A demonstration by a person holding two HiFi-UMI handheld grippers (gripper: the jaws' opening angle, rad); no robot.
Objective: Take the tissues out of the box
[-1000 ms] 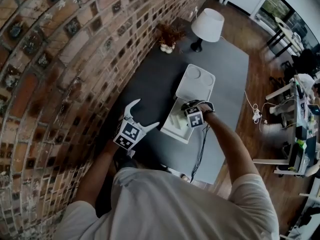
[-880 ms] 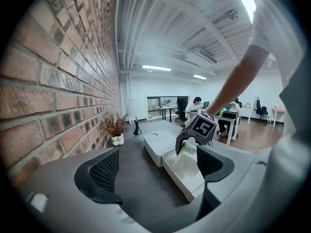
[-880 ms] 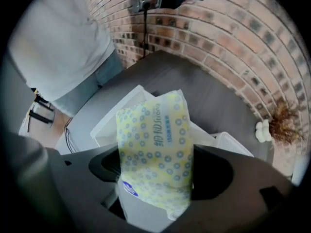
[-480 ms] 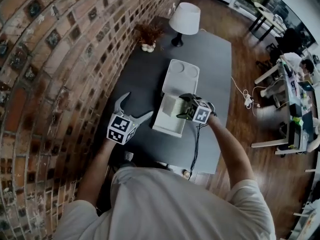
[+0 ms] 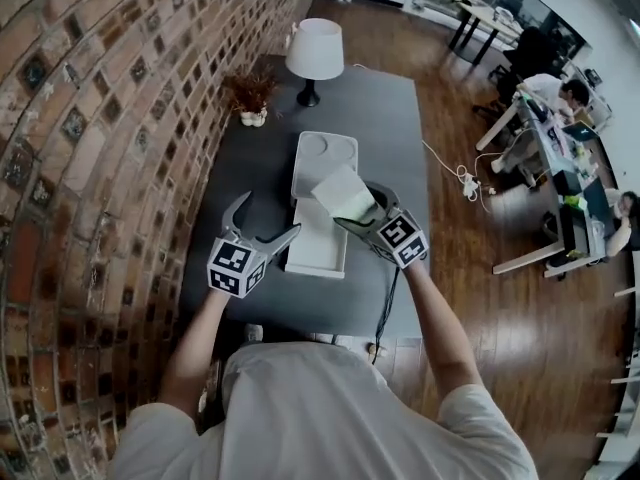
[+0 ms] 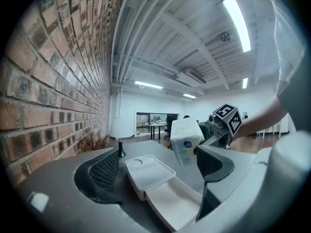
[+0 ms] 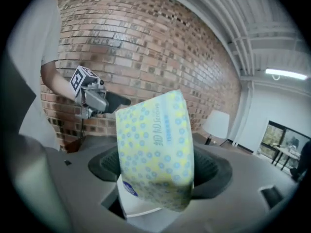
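A white box (image 5: 318, 246) lies open on the grey table (image 5: 390, 118), its lid (image 5: 325, 158) folded back toward the far end. My right gripper (image 5: 358, 206) is shut on a tissue pack (image 5: 343, 190) and holds it in the air above the box. The pack (image 7: 155, 154) is yellow with blue dots and fills the right gripper view, tilted between the jaws. To the left of the box, my left gripper (image 5: 268, 215) is open and empty above the table. From it I see the box (image 6: 175, 205) below and the lifted pack (image 6: 186, 140) ahead.
A brick wall (image 5: 100, 118) runs along the table's left side. A white lamp (image 5: 313, 53) and a small dried plant (image 5: 250, 98) stand at the far end. A cable (image 5: 390, 308) hangs over the near edge. Desks and seated people are off to the right.
The right gripper has risen out of the box with the tissue pack and rolled it over. The left gripper has lifted slightly, still open.
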